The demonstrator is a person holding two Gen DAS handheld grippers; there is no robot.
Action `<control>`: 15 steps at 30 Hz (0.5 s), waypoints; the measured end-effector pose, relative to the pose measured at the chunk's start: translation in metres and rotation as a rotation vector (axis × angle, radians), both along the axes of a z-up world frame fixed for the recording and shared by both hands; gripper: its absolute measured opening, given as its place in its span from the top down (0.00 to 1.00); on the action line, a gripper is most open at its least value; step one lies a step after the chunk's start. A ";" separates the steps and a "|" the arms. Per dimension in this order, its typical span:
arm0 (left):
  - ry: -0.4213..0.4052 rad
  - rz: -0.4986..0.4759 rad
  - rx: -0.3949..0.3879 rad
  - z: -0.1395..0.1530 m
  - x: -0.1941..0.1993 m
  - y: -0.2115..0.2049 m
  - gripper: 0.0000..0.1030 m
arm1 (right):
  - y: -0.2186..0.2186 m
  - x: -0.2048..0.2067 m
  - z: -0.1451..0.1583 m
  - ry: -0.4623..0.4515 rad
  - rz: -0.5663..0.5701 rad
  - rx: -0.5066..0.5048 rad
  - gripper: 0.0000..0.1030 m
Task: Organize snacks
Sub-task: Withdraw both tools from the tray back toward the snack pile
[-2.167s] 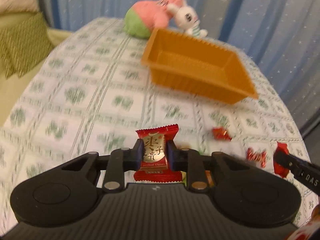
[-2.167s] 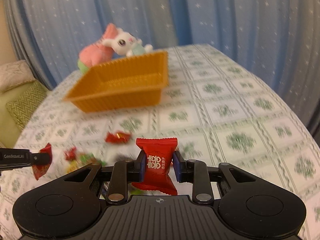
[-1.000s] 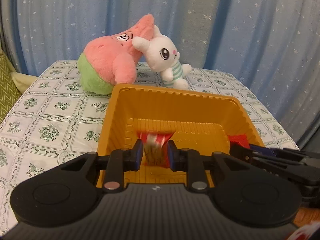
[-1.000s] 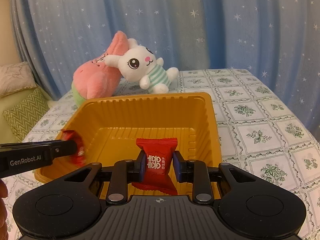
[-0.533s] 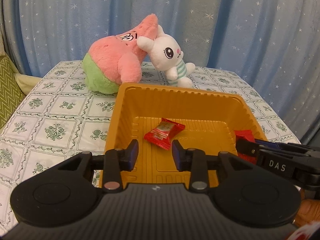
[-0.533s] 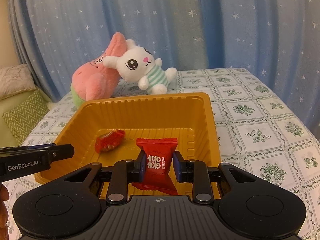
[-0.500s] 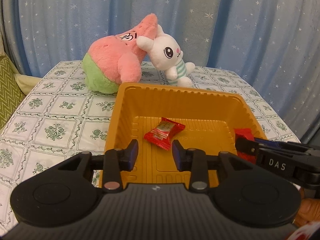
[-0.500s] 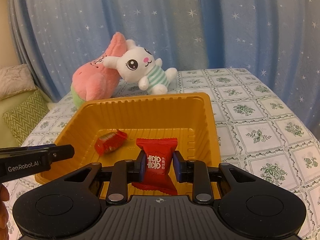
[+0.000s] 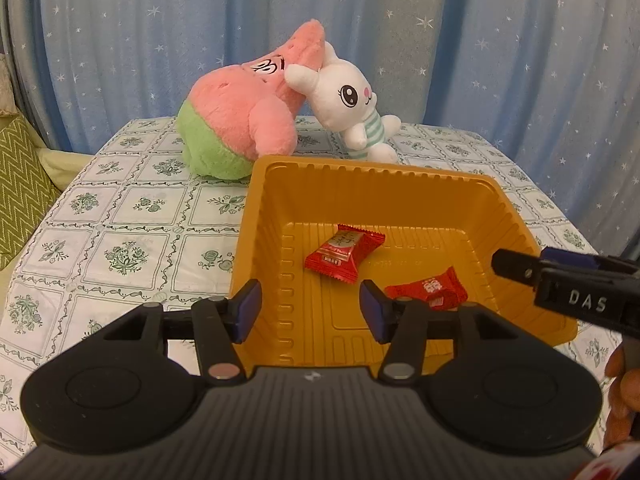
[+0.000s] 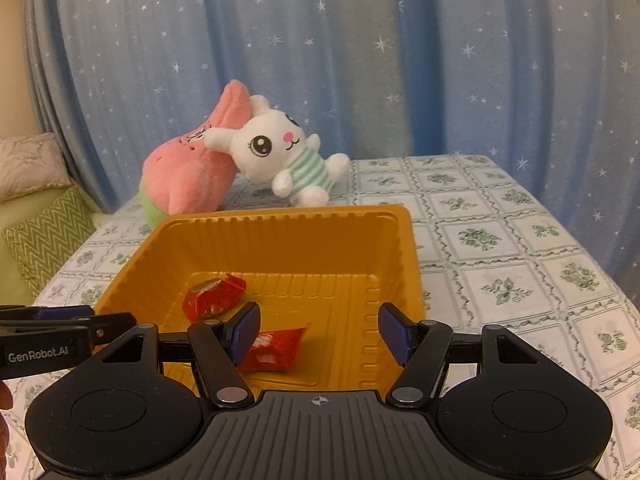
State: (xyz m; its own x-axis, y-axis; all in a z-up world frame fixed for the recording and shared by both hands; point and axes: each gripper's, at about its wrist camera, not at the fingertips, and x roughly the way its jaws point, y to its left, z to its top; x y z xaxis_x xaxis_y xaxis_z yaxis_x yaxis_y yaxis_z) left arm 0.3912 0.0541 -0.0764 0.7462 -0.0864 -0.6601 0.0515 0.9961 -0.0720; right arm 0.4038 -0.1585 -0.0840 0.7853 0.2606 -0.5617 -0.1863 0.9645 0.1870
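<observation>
Hovering: left gripper (image 9: pixel 310 312) and right gripper (image 10: pixel 320 334) both poised over the orange tray (image 9: pixel 516 216), angled down into it.
Left fingers (image 9: pixel 248 310): spread, just been opening, nothing between them; gap faces the tray floor.
Right fingers (image 10: pixel 394 334): spread wider, just been opening; no pad pressing on anything.
First candy (image 9: pixel 344 252): red wrapper with pale label, lying flat near the middle of the tray floor, apart from both grippers.
Second candy (image 9: pixel 428 290): red wrapper, lying on the tray floor nearer the front edge, just beside the first, not touching it; in the right wrist view partly hidden behind the right gripper's left finger.
Reason for placement: both sweets released from directly above, likely so the ribbed walls keep them from sliding out.
Tray position: on the patterned counter (image 9: pixel 132 224), near its far end, just in front of the pink plush (image 9: pixel 244 108) and white rabbit plush (image 9: pixel 348 108).
Task state: two snacks in the tray; no others visible from here.
Next move, as judged: lift clear without snagging the rim, then look for remaining sweets.
Risk: light tray could shift if bumped.
</observation>
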 end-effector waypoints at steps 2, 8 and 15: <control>-0.003 -0.002 0.006 0.001 -0.002 0.000 0.50 | -0.003 -0.001 0.000 -0.003 -0.011 -0.005 0.36; -0.014 -0.004 0.018 0.010 -0.009 -0.002 0.49 | -0.006 -0.008 0.006 -0.017 -0.018 -0.009 0.36; -0.035 -0.019 0.026 0.025 -0.028 -0.012 0.47 | -0.008 -0.027 0.019 -0.049 -0.021 -0.010 0.36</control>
